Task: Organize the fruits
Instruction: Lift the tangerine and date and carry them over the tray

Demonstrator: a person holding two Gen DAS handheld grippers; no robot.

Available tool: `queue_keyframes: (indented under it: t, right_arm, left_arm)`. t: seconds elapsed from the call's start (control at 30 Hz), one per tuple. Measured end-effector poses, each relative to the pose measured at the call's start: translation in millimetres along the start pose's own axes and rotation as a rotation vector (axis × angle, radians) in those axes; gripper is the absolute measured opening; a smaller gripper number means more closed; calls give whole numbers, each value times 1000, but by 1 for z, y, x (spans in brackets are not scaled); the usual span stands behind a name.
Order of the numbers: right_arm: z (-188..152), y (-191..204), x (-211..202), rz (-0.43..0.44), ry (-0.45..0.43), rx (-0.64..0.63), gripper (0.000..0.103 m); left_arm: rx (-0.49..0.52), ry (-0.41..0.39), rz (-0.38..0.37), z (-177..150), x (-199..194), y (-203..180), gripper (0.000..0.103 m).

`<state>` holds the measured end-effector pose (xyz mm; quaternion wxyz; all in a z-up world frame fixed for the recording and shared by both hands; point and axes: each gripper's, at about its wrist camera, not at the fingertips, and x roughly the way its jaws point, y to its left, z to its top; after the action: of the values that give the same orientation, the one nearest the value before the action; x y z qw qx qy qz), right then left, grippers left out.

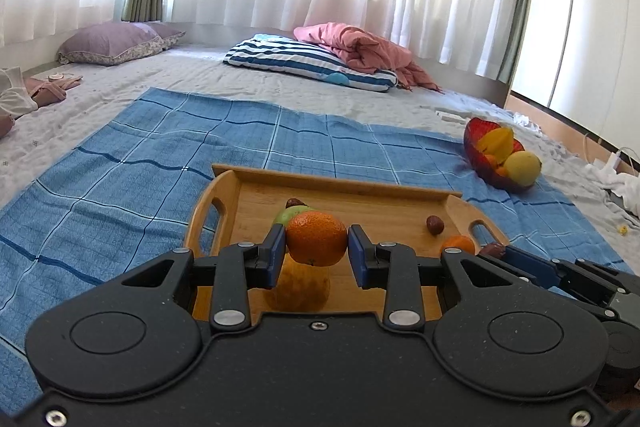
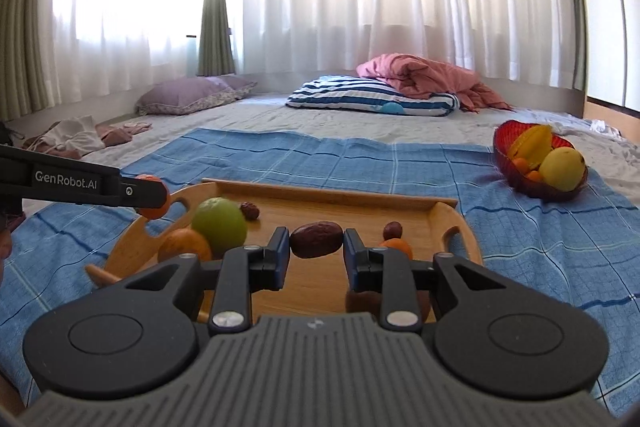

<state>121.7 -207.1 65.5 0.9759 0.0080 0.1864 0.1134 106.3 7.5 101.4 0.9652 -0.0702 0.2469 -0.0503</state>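
My left gripper [image 1: 317,247] is shut on an orange tangerine [image 1: 316,238] and holds it above the wooden tray [image 1: 340,187]. My right gripper [image 2: 317,253] is shut on a brown date [image 2: 317,239] above the same tray [image 2: 320,193]. On the tray lie a green apple [image 2: 219,225], an orange fruit [image 2: 185,245], a yellow-orange fruit [image 1: 298,287], small dates [image 2: 393,229] and a small tangerine [image 1: 458,243]. A red bowl [image 2: 520,183] at the right holds a star fruit [image 2: 532,145], a yellow fruit [image 2: 562,169] and small oranges.
The tray sits on a blue checked cloth [image 1: 120,167] spread over a grey bed. Behind lie a striped pillow [image 1: 304,61], a pink blanket [image 1: 360,47] and a purple pillow [image 1: 112,43]. Clothes lie at the far left [image 2: 76,139]. White curtains hang behind.
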Motion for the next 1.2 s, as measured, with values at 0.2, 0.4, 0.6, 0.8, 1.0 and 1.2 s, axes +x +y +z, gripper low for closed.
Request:
queue_keyframes:
  t: [0.2, 0.4, 0.6, 0.8, 1.0, 1.2]
  right_arm:
    - [1, -7, 8, -31, 13, 34, 34]
    - [10, -16, 14, -48, 12, 57, 34]
    - [30, -31, 27, -57, 18, 91, 34]
    - [53, -49, 50, -56, 75, 132, 34]
    - [75, -65, 90, -44, 218, 180, 34]
    - [83, -81, 140, -37, 371, 265, 34]
  left_arm:
    - [-3, 18, 16, 1, 14, -3, 32]
    - [-11, 38, 14, 10, 27, 0, 32]
    - [-19, 51, 6, 28, 41, 9, 32]
    - [-33, 105, -12, 54, 65, 19, 32]
    - [-63, 209, -34, 75, 102, 24, 32]
    - [-81, 309, -34, 85, 148, 24, 32]
